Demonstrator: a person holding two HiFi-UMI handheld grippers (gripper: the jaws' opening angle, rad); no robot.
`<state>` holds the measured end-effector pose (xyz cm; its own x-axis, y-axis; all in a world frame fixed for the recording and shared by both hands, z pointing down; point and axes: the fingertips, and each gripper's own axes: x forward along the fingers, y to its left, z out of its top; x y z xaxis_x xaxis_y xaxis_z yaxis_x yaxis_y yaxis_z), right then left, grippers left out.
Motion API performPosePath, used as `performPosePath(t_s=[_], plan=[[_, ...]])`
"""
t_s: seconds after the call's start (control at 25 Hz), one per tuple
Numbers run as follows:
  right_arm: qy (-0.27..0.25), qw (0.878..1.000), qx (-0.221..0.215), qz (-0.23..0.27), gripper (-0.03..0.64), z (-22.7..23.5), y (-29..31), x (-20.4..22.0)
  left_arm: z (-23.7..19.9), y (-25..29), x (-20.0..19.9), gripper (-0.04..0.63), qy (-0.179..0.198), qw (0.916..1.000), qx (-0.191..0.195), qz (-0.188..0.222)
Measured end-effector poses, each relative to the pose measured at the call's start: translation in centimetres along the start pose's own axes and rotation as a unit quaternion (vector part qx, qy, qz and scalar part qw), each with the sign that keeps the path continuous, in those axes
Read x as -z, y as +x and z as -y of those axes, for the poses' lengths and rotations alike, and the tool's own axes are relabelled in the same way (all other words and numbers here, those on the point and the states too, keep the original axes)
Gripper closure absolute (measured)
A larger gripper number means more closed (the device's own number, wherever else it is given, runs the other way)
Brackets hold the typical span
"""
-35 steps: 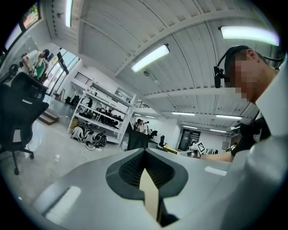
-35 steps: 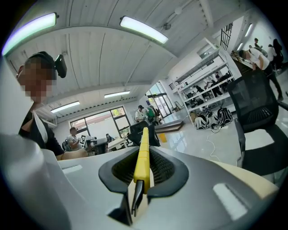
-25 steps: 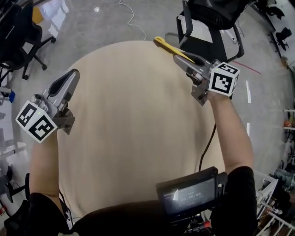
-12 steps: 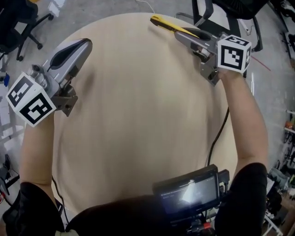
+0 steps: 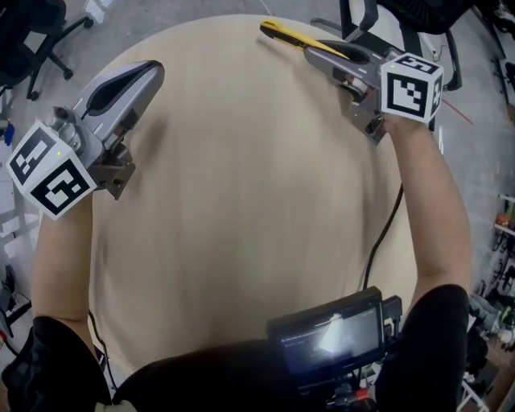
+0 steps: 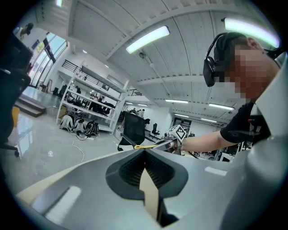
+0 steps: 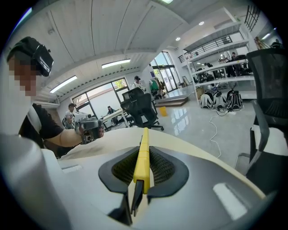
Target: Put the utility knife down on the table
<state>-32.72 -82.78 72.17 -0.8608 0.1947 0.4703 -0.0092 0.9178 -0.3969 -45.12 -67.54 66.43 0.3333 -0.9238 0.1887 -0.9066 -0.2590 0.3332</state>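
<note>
The yellow utility knife (image 5: 283, 34) sticks out leftward from my right gripper (image 5: 322, 55) over the far edge of the round beige table (image 5: 241, 201). In the right gripper view the knife (image 7: 143, 150) runs straight ahead, clamped between the ribbed pads of my right gripper (image 7: 142, 168). I cannot tell whether its tip touches the tabletop. My left gripper (image 5: 145, 76) hovers over the table's left side with its jaws together and nothing in them. In the left gripper view the left gripper (image 6: 145, 152) points across the table at the right gripper (image 6: 173, 143) and the knife (image 6: 143, 146).
A black office chair (image 5: 386, 20) stands just behind the table's far right edge, another chair (image 5: 32, 36) at the far left. A black cable (image 5: 385, 233) hangs off the table's right side. A screen device (image 5: 330, 338) sits at the person's chest. Shelving (image 7: 220, 67) lines the room.
Both grippers have come down closer to the tabletop and now sit higher in the head view. The knife stays clamped in the right gripper; the left stays shut.
</note>
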Motion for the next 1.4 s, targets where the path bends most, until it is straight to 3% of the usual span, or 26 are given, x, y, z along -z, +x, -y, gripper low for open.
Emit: performPosePath(t_s=[0.24, 0.28, 0.36, 0.48, 1.2, 1.24, 1.28, 1.32, 1.36, 1.4], plan=[[-0.018, 1.0, 0.002, -0.024, 0.524, -0.2, 0.2, 0.5, 0.1, 0.0, -0.1, 0.597, 0.001, 1.0, 0.001, 0.001], [-0.023, 0.999, 0.002, -0.028, 0.484, -0.2, 0.2, 0.5, 0.1, 0.0, -0.1, 0.597, 0.001, 1.0, 0.002, 0.0], [-0.028, 0.999, 0.005, -0.029, 0.3, -0.1, 0.3, 0.5, 0.1, 0.0, -0.1, 0.597, 0.0, 1.0, 0.002, 0.001], [-0.032, 0.999, 0.013, -0.025, 0.209, 0.0, 0.5, 0.2, 0.1, -0.1, -0.3, 0.597, -0.002, 1.0, 0.003, 0.001], [-0.035, 0.999, 0.019, -0.024, 0.192, 0.0, 0.6, 0.1, 0.2, -0.1, -0.1, 0.597, 0.008, 0.9999, 0.012, 0.0], [-0.035, 0.999, 0.023, -0.023, 0.204, 0.1, 0.5, 0.2, 0.2, -0.2, -0.1, 0.597, 0.009, 0.9999, 0.012, -0.001], [-0.034, 0.999, 0.034, -0.017, 0.299, 0.2, 0.3, 0.1, 0.2, -0.3, -0.1, 0.597, 0.011, 0.9999, 0.011, -0.002], [-0.033, 0.998, 0.049, -0.004, 0.505, 0.4, 0.0, -0.3, 0.1, -0.5, -0.1, 0.597, 0.012, 0.9999, 0.01, -0.002], [-0.029, 0.998, 0.063, 0.01, 0.602, 0.6, -0.4, -0.7, 0.1, -0.6, -0.2, 0.597, 0.013, 0.9999, 0.009, -0.001], [-0.026, 0.997, 0.072, 0.02, 0.603, 0.7, -0.7, -1.0, 0.1, -0.7, -0.3, 0.597, 0.014, 0.9999, 0.008, -0.001]])
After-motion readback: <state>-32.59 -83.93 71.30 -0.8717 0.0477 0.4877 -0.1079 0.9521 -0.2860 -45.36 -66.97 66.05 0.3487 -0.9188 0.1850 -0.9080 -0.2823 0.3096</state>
